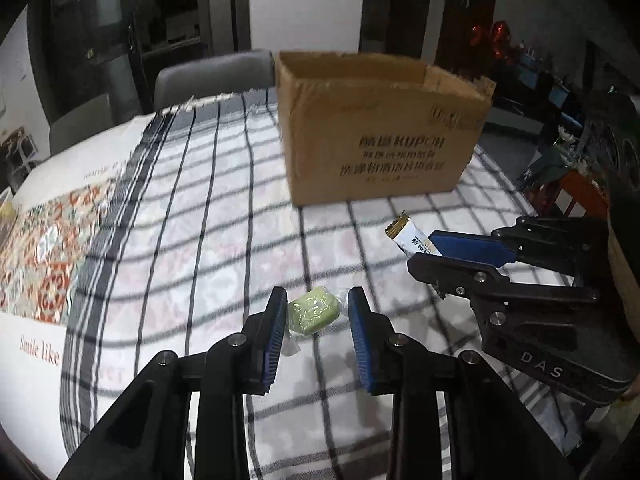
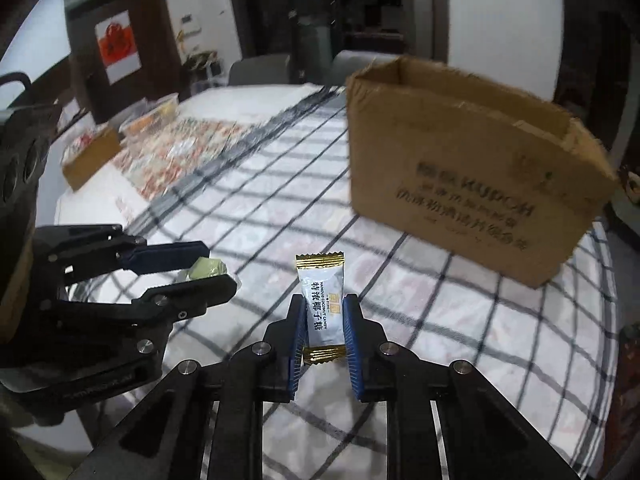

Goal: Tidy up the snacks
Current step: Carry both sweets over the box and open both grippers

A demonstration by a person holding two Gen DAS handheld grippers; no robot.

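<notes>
In the left wrist view, your left gripper point(image 1: 318, 314) has a small green candy point(image 1: 313, 315) between its two blue pads; the candy is a soft rounded block in a clear wrapper, and the twisted end of the wrapper sticks out by the left pad. The candy touches the left pad, but a thin gap shows on the right side, so I cannot tell whether the jaws really clamp it or only stand around it. The gripper points toward the cardboard box point(image 1: 376, 128), which stands open at the top on the checked tablecloth point(image 1: 200, 216), and the candy is in front of the box, well apart from it. To the right of the candy, also in front of the box, your right gripper point(image 1: 424, 254) comes in from the side with a white packet point(image 1: 408, 236) between its fingers. In the right wrist view, the right gripper point(image 2: 323, 322) is closed on this white packet point(image 2: 321, 304), a long flat coconut candy with gold crimped ends and blue letters; it stands upright between the pads, in front of the cardboard box point(image 2: 460, 160). To the left of the packet, your left gripper point(image 2: 212, 266) reaches in level with the green candy point(image 2: 208, 269) at its tips.
</notes>
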